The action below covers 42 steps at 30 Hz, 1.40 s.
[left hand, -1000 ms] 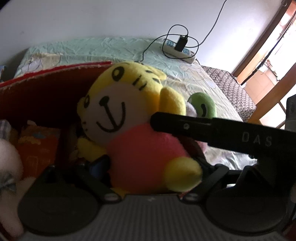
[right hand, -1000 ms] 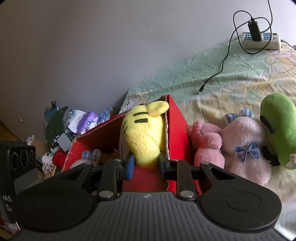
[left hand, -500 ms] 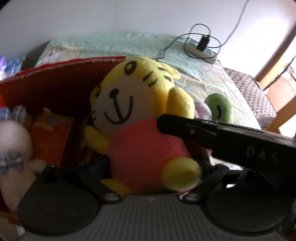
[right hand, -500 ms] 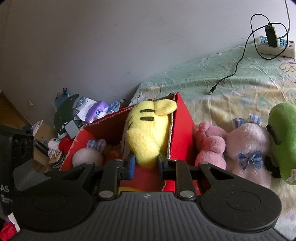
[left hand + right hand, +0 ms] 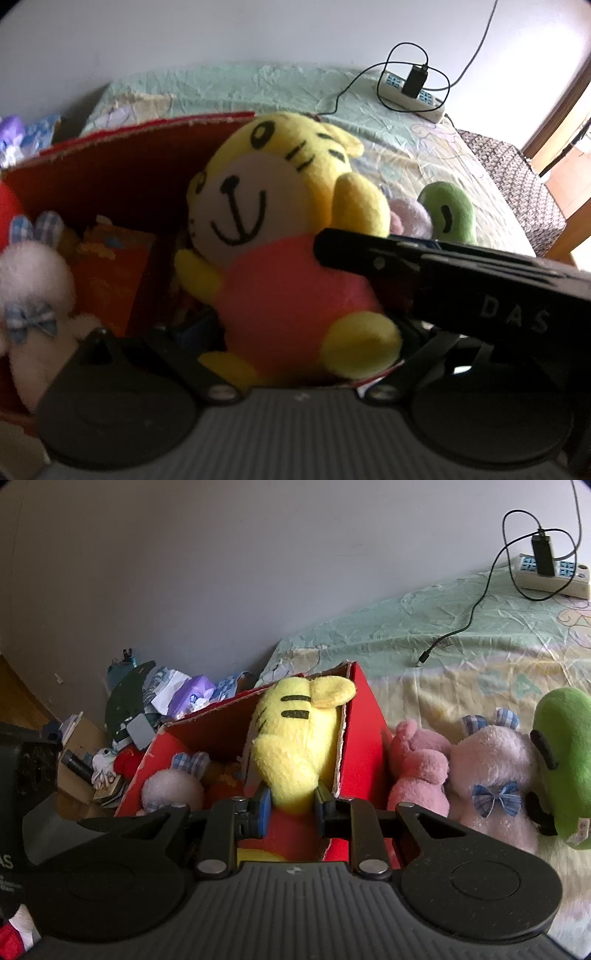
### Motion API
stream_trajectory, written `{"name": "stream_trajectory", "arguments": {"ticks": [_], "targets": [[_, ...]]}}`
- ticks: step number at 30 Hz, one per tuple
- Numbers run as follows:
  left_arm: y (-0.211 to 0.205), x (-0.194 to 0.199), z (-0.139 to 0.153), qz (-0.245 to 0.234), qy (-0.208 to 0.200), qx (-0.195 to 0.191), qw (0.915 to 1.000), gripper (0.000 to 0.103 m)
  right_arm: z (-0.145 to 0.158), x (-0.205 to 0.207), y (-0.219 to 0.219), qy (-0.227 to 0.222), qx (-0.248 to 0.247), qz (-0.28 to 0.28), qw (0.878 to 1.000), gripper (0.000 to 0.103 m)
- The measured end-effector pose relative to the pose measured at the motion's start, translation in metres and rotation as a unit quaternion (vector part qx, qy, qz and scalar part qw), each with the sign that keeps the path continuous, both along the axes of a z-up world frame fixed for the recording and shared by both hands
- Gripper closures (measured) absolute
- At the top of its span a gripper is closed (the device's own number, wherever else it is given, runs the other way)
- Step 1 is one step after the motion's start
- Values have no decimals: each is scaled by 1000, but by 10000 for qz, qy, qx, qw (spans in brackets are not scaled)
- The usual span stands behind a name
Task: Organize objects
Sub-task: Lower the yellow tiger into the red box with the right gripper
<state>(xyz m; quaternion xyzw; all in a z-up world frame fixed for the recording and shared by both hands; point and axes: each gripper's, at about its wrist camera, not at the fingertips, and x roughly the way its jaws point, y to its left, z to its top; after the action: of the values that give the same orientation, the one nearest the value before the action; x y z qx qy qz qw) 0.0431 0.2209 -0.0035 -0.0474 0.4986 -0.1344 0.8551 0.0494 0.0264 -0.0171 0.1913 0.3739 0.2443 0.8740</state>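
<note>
Right gripper (image 5: 291, 808) pinches a yellow plush tiger in pink (image 5: 295, 746) over the red cardboard box (image 5: 364, 746) — left gripper's (image 5: 295, 354) jaws hidden, state unclear.

The yellow tiger plush toy (image 5: 280, 258) hides the left gripper's fingertips. Beside it, the white bunny plush with blue checked bow (image 5: 33, 291) is blurred and edge-cropped. The red cardboard box (image 5: 364, 746) wall conceals the tiger's lower body.

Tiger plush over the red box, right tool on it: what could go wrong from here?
1. The right tool pinches only the back of the tiger plush; soft fabric could slip out early.
2. The plush sits against the red box wall's torn edge; on release it might snag or tip out toward the pink plush.
3. The white bunny already fills part of the box, so the plush may not settle.
</note>
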Motion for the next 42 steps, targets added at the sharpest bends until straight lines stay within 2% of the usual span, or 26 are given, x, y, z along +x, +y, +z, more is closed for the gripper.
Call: {"name": "stream_trajectory", "arguments": {"ticks": [3,6,13,18,33,40,42], "targets": [[3,0,-1,-34,9,-113,9999,7,2,-4,7,-155,-228,-69,9996,81],[3,-1,-1,-106,-35,-87,9999,6,0,-7,6,-192,-146,-235,9994,81],[-2,0,2,-242,-95,83,9996,4,1,-7,10,-84,-198,-424,9989,80],[1,2,-1,-196,-25,17,9998,4,3,-7,11,14,-215,-467,9987,80],[-4,3,1,-289,-148,216,9992,3,3,-10,13,-27,-263,-573,9980,80],[-9,1,5,-344,-260,416,9982,3,1,-9,5,117,40,-596,9981,80],[-11,2,6,-357,-254,498,9978,3,2,-9,7,90,-27,-536,9985,80]]}}
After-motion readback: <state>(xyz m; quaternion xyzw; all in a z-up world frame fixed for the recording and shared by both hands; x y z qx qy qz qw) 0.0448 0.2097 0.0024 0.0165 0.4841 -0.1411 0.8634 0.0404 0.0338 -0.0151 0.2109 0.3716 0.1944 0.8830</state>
